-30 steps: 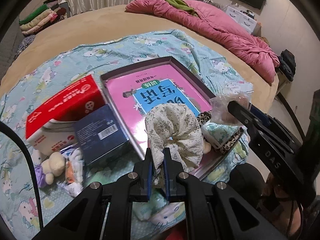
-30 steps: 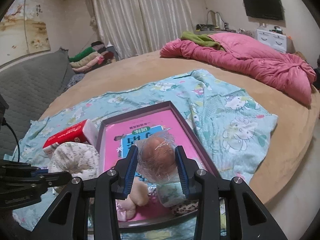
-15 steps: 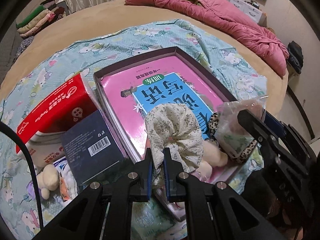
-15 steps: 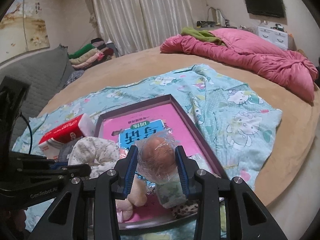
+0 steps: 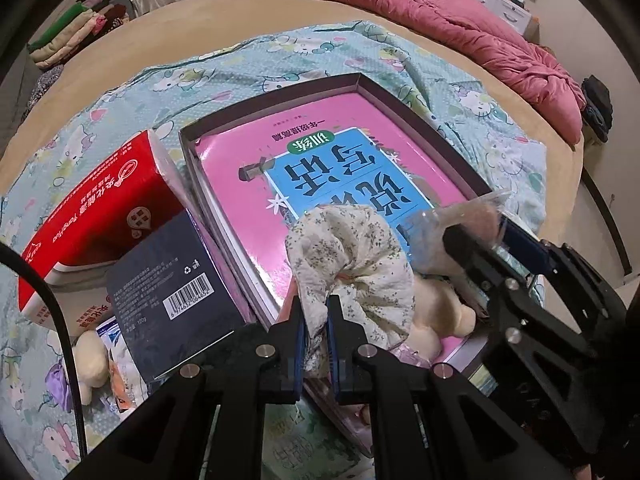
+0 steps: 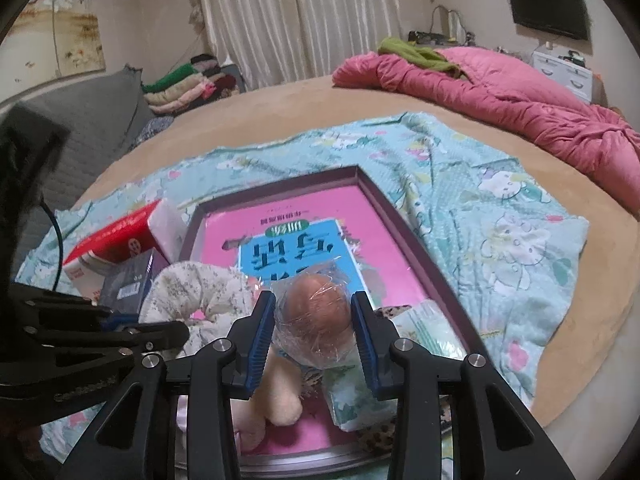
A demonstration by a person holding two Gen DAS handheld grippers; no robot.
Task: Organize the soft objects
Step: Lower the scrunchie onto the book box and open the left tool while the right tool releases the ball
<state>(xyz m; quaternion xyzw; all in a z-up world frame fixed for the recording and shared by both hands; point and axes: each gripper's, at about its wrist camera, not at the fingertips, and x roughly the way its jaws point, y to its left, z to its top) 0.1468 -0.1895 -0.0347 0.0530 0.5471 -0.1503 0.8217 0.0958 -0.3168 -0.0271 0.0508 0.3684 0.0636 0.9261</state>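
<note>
A cream fabric scrunchie [image 5: 352,256] carries tiny dark flower sprigs. The shallow purple-rimmed box [image 5: 420,116] shows a pink and blue printed cover. The teal cotton sheet [image 6: 500,216] bears white cartoon cats.

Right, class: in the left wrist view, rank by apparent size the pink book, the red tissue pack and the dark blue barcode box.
1. Pink book
2. Red tissue pack
3. Dark blue barcode box, though it lies nearer the camera, so this ranking is uncertain.

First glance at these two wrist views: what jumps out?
The shallow box with the pink and blue book fills the middle of the bed. Over its near end, the left gripper pinches a floral scrunchie, and the right gripper clamps a plastic-wrapped brown ball. A red tissue pack lies left of the box.
</note>
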